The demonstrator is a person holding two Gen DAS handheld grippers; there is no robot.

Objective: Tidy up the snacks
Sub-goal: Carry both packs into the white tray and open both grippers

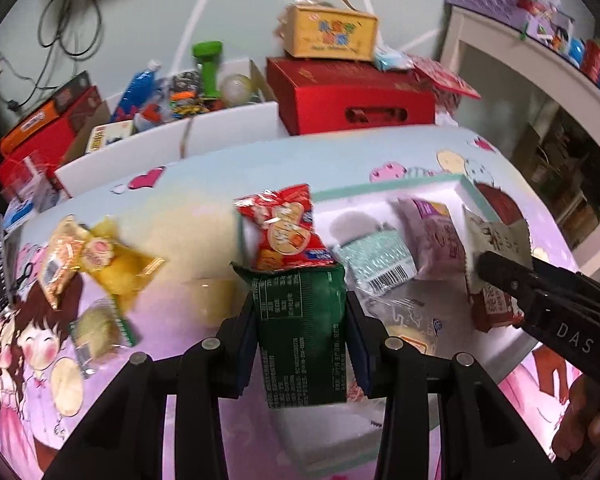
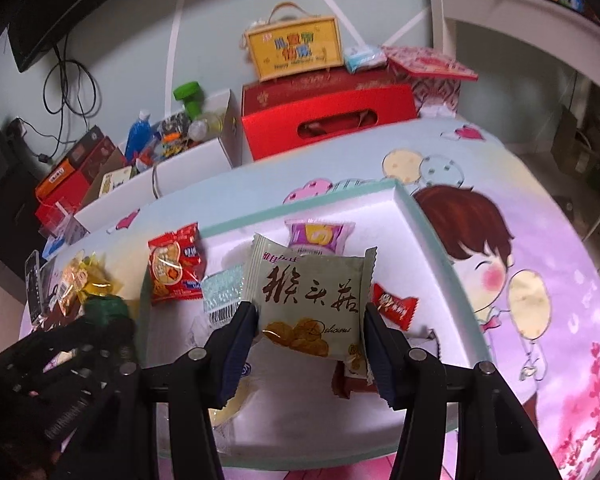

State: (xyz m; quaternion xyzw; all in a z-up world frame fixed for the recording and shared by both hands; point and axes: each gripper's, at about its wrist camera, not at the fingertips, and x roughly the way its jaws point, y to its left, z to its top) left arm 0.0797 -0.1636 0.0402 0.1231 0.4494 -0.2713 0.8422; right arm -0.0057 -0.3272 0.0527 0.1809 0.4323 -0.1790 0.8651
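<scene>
In the left wrist view my left gripper (image 1: 300, 320) is shut on a dark green snack packet (image 1: 300, 332), held upright above the cartoon-print table. Beyond it lies a white tray with a teal rim (image 1: 380, 190). A red biscuit packet (image 1: 284, 228) rests on the tray's left rim, and a teal packet (image 1: 376, 256) and a purple packet (image 1: 436, 232) lie inside. My right gripper (image 2: 312, 320) is shut on a pale green packet with brown lettering (image 2: 312, 300) over the tray (image 2: 420, 216). A small red candy (image 2: 394, 304) lies in the tray beside it.
Yellow and orange packets (image 1: 116, 264) and a cracker packet (image 1: 96, 328) lie on the table left of the tray. Behind the table stand a red box (image 1: 352, 96), a yellow handled box (image 1: 332, 32) and a cluttered white carton (image 1: 180, 92). A white shelf (image 1: 540, 64) is at the right.
</scene>
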